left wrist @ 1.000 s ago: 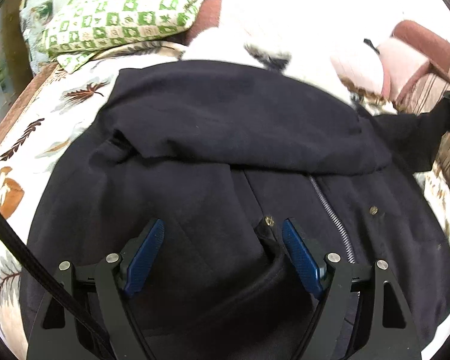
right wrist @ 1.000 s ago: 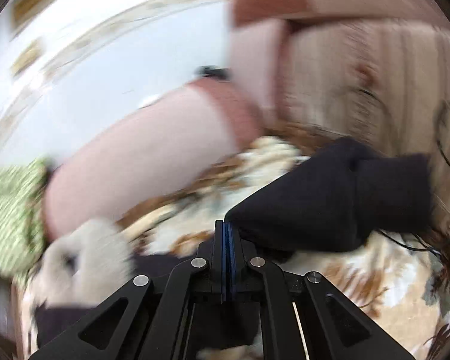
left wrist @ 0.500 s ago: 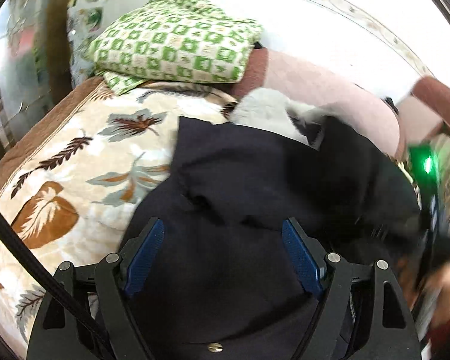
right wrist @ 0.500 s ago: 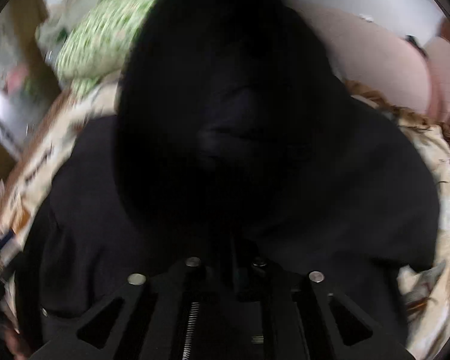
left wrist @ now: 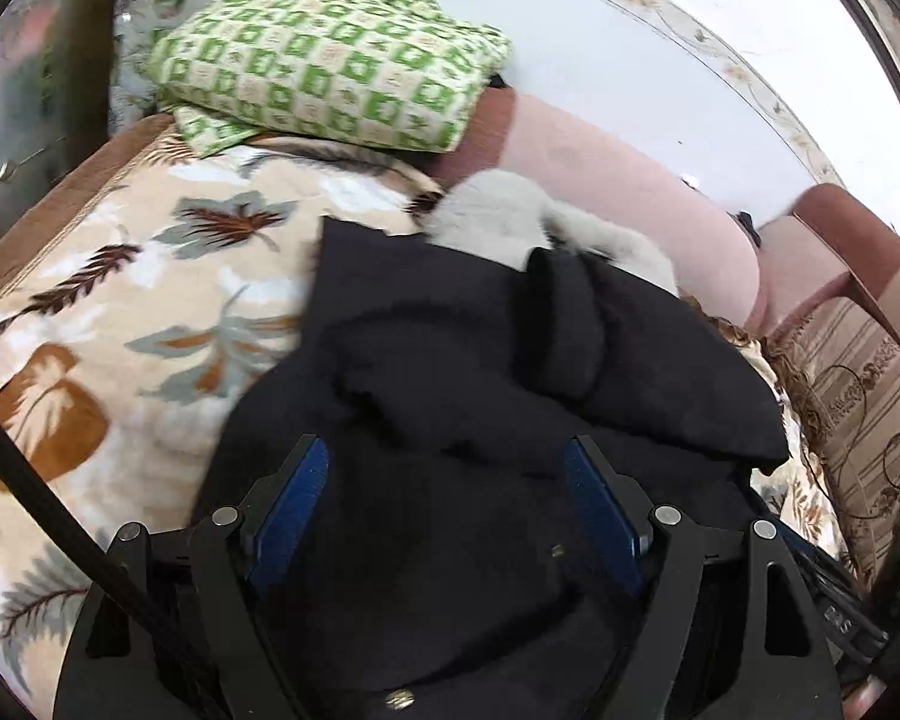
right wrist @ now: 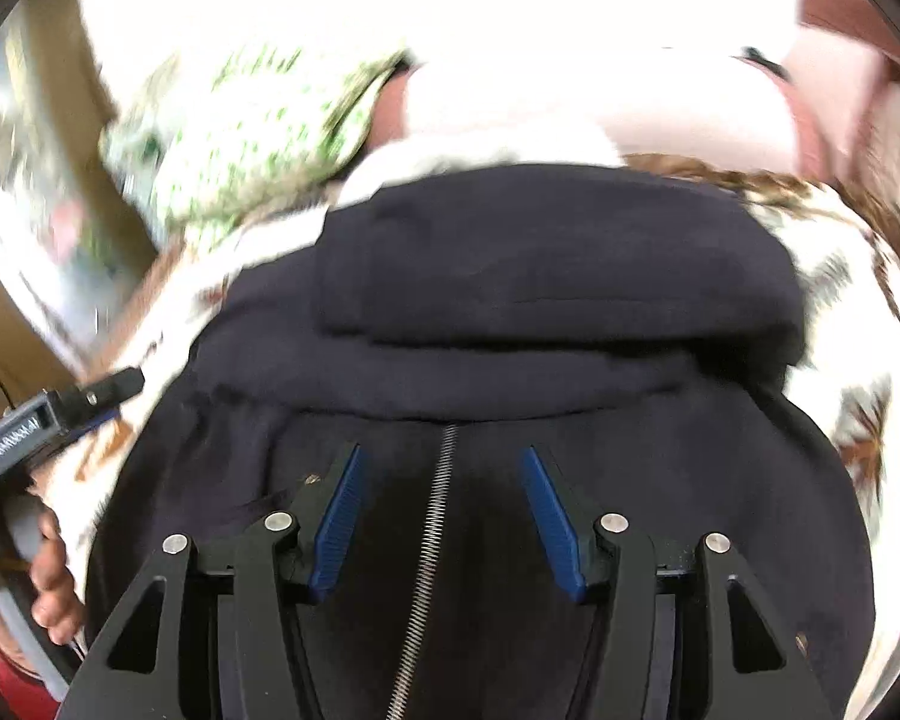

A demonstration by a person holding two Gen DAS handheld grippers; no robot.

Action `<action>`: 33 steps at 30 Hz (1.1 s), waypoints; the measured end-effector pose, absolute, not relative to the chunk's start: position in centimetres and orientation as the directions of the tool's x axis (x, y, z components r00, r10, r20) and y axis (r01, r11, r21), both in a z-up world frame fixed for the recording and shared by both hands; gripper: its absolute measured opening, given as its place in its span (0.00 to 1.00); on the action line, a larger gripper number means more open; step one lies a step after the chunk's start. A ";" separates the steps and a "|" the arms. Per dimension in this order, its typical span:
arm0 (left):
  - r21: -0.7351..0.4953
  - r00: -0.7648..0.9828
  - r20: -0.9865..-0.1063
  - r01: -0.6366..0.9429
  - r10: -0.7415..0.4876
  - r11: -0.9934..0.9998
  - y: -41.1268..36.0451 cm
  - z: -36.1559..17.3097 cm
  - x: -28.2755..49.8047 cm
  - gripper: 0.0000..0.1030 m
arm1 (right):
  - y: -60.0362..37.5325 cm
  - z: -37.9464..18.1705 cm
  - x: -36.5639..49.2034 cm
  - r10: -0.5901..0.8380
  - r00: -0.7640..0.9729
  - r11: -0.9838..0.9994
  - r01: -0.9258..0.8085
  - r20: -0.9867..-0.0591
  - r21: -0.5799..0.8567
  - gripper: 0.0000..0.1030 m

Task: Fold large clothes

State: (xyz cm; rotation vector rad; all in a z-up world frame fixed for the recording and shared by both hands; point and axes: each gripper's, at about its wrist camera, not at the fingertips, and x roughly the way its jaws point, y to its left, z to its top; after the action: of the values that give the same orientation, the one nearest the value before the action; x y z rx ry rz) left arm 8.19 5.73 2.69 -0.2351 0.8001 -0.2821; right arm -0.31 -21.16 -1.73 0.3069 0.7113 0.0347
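Each camera looks forward and down along its own fingers, close above the bed. Both views share the dark coat (left wrist: 486, 420) and the green pillow (left wrist: 330, 54) at the far left.

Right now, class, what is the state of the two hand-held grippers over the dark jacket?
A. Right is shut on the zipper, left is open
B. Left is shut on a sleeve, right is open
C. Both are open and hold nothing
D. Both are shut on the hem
C: the left hand-held gripper and the right hand-held gripper both show their blue pads spread wide apart over the dark jacket, with no cloth pinched between them.
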 end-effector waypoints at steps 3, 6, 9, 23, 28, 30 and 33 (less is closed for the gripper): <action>-0.262 0.661 -0.680 0.185 -0.317 0.947 2.9 3.0 9.8 0.78 | -22.9 -0.9 -2.6 0.080 0.808 0.958 0.101 -0.584 0.270 0.62; -0.226 0.639 -0.702 0.221 -0.316 0.949 -0.4 2.6 12.9 0.78 | -24.3 -0.4 -3.4 0.050 0.827 0.957 0.121 -0.561 0.265 0.63; -0.235 0.577 -0.743 0.249 -0.339 0.940 -3.4 1.1 17.0 0.78 | -25.9 -0.3 -2.9 0.090 0.831 0.933 0.123 -0.549 0.338 0.66; -0.305 0.576 -0.718 0.243 -0.390 0.921 -4.4 3.4 19.7 0.05 | -30.8 -1.8 -2.8 -0.022 0.810 0.875 0.300 -0.587 0.380 0.66; -0.303 0.642 -0.692 0.155 -0.329 0.940 1.1 5.3 20.4 0.05 | -30.5 -1.8 -2.6 -0.024 0.812 0.872 0.302 -0.583 0.385 0.66; -0.306 0.633 -0.710 0.119 -0.310 0.945 2.7 4.6 21.1 0.06 | -30.1 -1.7 -2.4 -0.026 0.812 0.878 0.298 -0.583 0.375 0.66; -0.306 0.603 -0.742 0.083 -0.293 0.948 3.9 2.3 21.6 0.06 | -29.6 -1.9 -2.2 -0.032 0.808 0.889 0.292 -0.588 0.353 0.66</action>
State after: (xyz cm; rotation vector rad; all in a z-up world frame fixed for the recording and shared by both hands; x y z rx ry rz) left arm 21.56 3.95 2.32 -0.2517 0.8991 -0.2202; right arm -2.25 -29.58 -1.86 0.4490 0.6095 -0.1795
